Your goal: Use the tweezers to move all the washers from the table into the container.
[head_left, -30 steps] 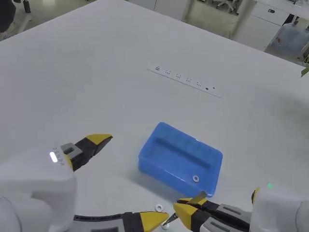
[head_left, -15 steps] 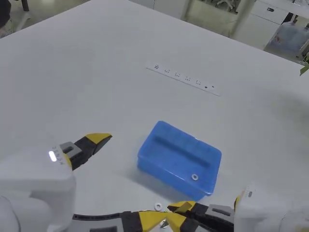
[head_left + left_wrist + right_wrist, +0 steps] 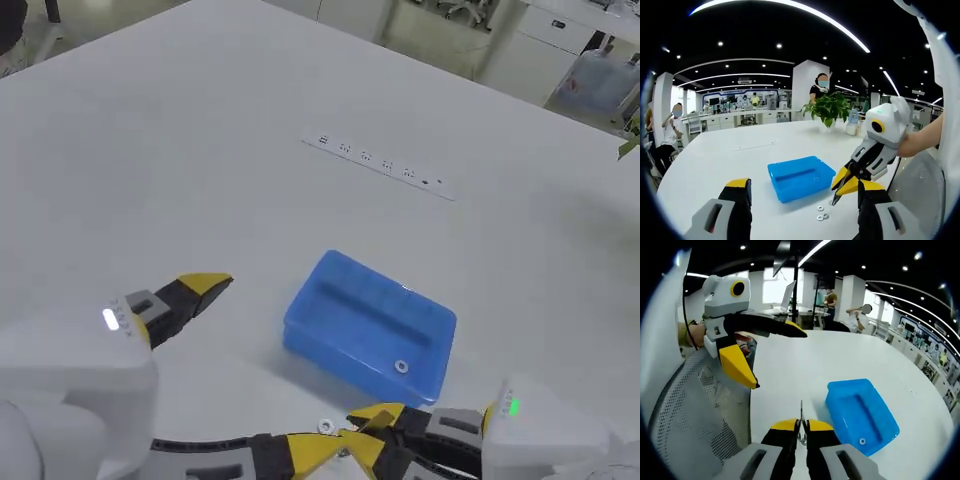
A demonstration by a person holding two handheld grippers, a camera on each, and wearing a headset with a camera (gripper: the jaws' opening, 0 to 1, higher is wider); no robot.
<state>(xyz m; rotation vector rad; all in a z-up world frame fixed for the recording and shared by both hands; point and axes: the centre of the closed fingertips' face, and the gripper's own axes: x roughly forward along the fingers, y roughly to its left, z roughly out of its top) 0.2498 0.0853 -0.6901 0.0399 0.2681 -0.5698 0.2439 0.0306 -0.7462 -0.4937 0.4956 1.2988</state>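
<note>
left gripper [image 3: 779, 360] jaws spread wide, holding nothing, right gripper [image 3: 801, 426] pinched on the tweezers [image 3: 801, 412], tips near two washers [image 3: 820, 208] on the table [image 3: 200, 150], blue container [image 3: 370, 320] just beside, one washer [image 3: 401, 367] inside

No word, number or brand can be read anywhere, and the small dark marks along the white strip [image 3: 380, 165] lying on the table [image 3: 150, 150] are too tiny to make out.
</note>
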